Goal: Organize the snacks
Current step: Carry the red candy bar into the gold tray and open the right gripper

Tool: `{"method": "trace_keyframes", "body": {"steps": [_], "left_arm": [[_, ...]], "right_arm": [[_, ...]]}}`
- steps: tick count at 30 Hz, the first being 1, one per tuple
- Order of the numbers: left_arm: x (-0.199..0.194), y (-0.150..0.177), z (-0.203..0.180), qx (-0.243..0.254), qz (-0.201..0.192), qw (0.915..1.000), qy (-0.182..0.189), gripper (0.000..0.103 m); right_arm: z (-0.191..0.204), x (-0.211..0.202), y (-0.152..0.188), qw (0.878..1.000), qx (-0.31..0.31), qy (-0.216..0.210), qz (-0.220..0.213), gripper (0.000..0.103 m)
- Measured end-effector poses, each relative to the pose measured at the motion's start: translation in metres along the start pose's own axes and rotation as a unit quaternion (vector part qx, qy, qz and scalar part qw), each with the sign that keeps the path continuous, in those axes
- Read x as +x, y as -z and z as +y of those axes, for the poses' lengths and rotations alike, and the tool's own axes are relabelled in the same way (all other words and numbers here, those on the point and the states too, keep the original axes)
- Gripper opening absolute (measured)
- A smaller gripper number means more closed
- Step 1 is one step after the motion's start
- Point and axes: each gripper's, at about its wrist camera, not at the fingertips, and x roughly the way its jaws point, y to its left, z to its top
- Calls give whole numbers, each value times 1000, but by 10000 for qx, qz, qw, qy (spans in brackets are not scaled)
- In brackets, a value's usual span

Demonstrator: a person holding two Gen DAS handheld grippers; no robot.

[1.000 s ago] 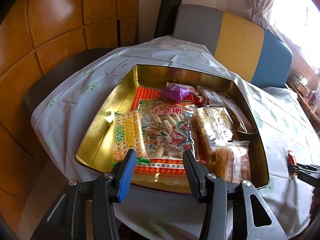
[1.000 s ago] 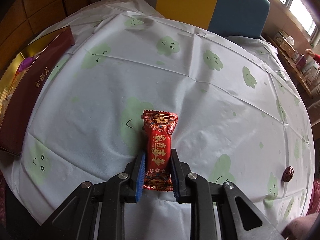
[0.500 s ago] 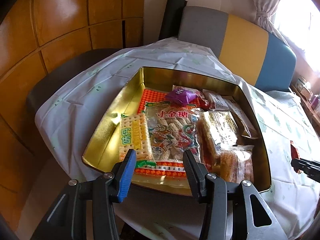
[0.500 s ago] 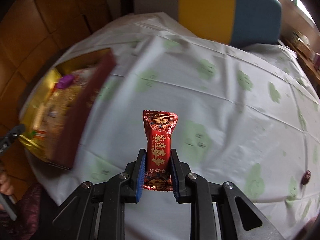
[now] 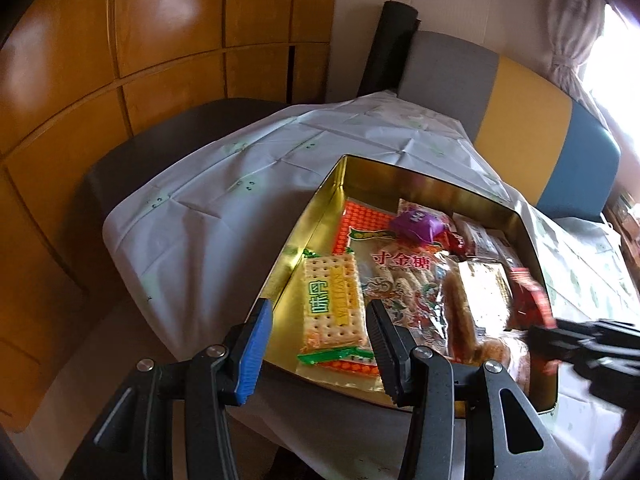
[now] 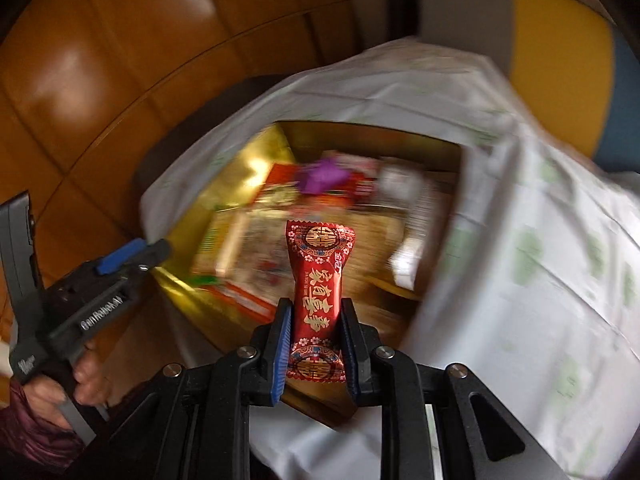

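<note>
Toward 12 o'clock from the right gripper (image 6: 316, 350), which clamps a red candy packet (image 6: 319, 288), the gold tin (image 6: 240, 184) and its snacks blur. Cracker pack (image 5: 332, 304) and purple sweet (image 5: 416, 226) lie inside; the left gripper (image 5: 316, 350) gapes half-wide, empty.

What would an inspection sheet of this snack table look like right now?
Surface: tablecloth, white with green prints, over a table.
Job's things: gold tin holding crackers, a purple packet and other packs; red candy above the tin.
Clutter: nothing seen.
Grippers: left gripper open, empty, at the tin's near edge; right gripper shut on the red candy.
Cables: nothing seen.
Surroundings: wood panels, striped chair, curtain.
</note>
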Motion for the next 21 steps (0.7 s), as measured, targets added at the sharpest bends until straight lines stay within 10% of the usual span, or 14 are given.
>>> {"method": "trace_keyframes", "body": {"steps": [9,21], "left_arm": [[9,3,0,-1,98,10000,12,49],[10,4,-2,53,91,9999,-39,49]], "right_arm": [[30,76,-5,9974,-121,-59,711,31],[36,73,3,9964,-372,-40,766,31]]}}
